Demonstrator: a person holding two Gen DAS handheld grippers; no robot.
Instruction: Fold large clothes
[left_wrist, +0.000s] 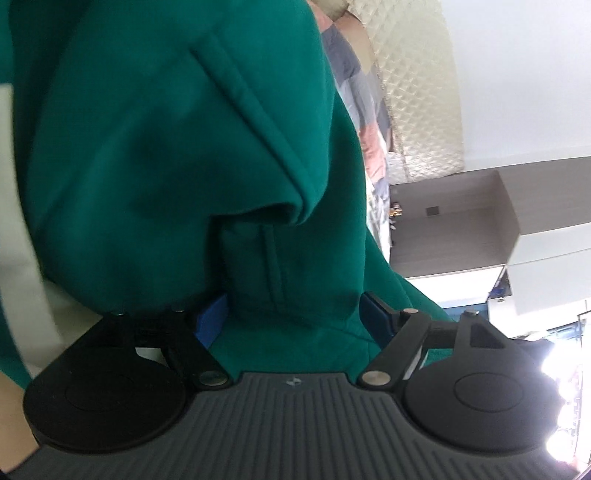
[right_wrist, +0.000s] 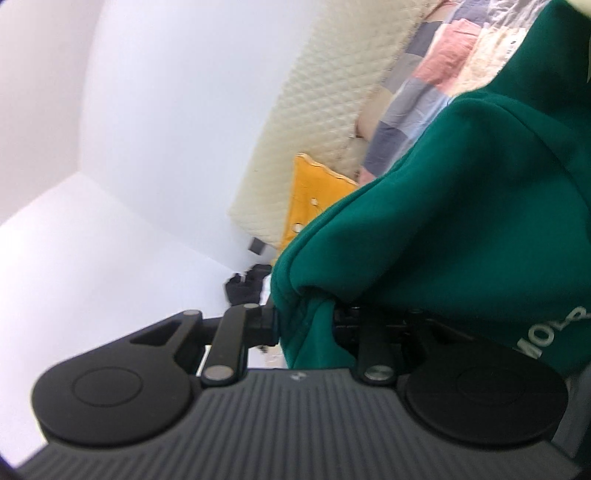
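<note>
White wall (right_wrist: 147, 110) behind; I'm seeing right hand-held gripper (right_wrist: 304, 325) pinching green sweatshirt (right_wrist: 443, 221), left hand-held gripper (left_wrist: 295, 314) spreading wide around fabric.

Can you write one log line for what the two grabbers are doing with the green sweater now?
left gripper: open, green sweater between jaws | right gripper: shut on sweater fold | stage: folding not finished

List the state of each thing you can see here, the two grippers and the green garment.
Left gripper: open, green fabric lying loosely between its blue fingers.
Right gripper: shut on a bunched fold.
Green sweatshirt: unfolded, bunched, lifted.
</note>
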